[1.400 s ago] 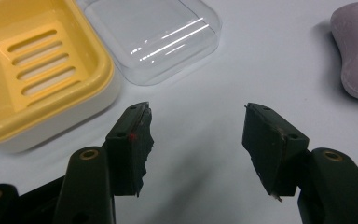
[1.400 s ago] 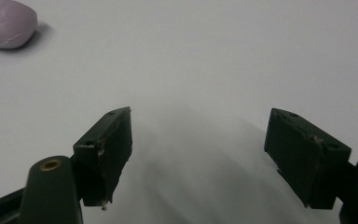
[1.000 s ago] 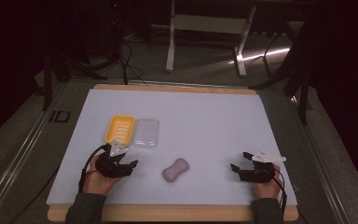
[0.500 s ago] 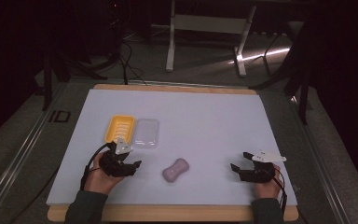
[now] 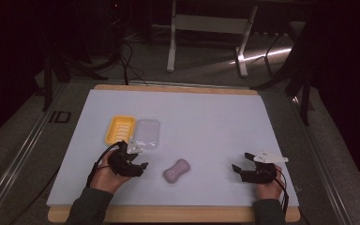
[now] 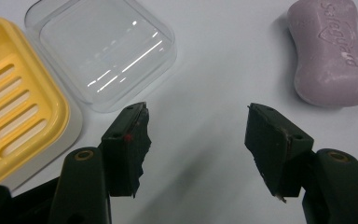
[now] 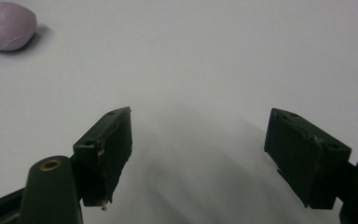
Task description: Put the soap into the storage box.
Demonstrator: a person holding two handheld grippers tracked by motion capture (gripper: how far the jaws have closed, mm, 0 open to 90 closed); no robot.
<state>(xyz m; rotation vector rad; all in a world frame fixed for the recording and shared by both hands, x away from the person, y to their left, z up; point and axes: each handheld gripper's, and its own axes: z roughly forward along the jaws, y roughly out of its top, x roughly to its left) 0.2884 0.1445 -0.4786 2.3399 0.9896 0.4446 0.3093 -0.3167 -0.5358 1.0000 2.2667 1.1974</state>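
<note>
Soap, a mauve waisted bar (image 5: pixel 177 169) with stamped letters, is seen lying flat on the white table sheet (image 5: pixel 206 117), just right of the left gripper (image 5: pixel 140 165) and apart from it. The jaws have just been opening and are parted, with nothing between them. The right gripper (image 5: pixel 240 164) is held open and empty, well apart from the bar.
</note>
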